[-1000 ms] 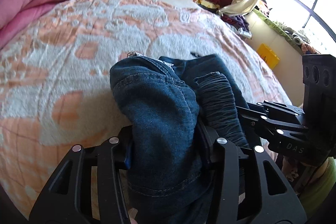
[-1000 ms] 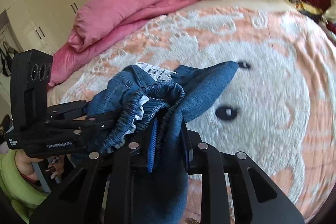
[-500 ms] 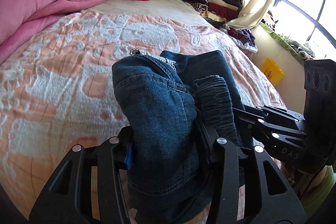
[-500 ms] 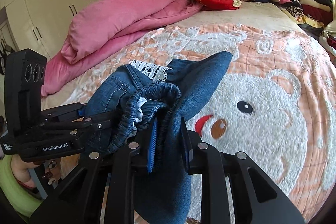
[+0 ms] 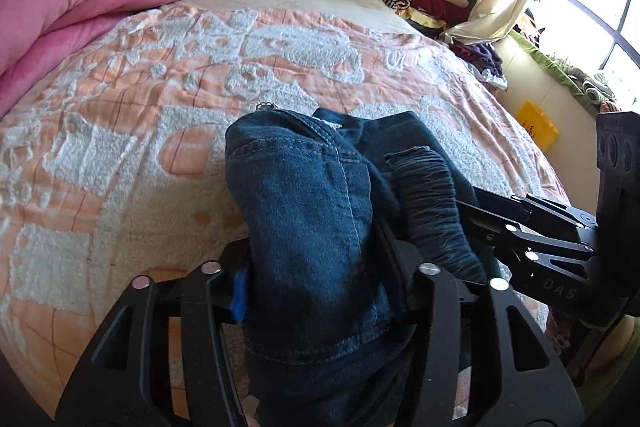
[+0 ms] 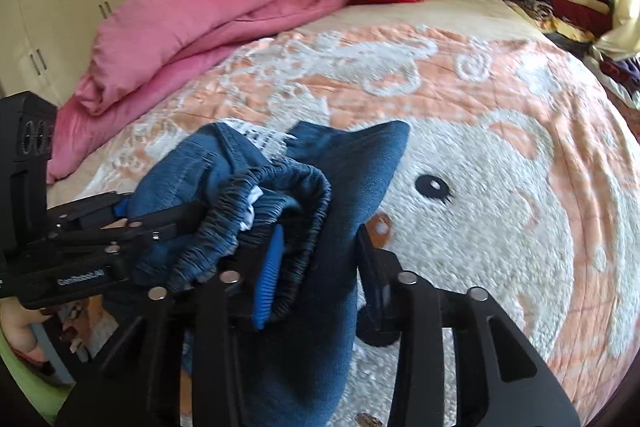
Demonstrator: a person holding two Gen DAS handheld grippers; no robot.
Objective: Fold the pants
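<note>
Spread across the bed [image 6: 500,235] is a peach-and-white bear blanket [image 5: 120,131], with a pink duvet [image 6: 192,27] along its left edge. Above its near edge the denim pants [image 5: 304,211] hang bunched, not laid flat. Left gripper [image 5: 324,287] and right gripper [image 6: 316,263] each clench a wad of waistband. Judging by this, no neat fold is made yet; spreading and folding remain.

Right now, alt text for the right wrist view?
The right gripper is shut on bunched blue jeans at the elastic waistband, above a peach bedspread with a white bear face. The left gripper grips the jeans from the left; a pink duvet lies behind.
</note>
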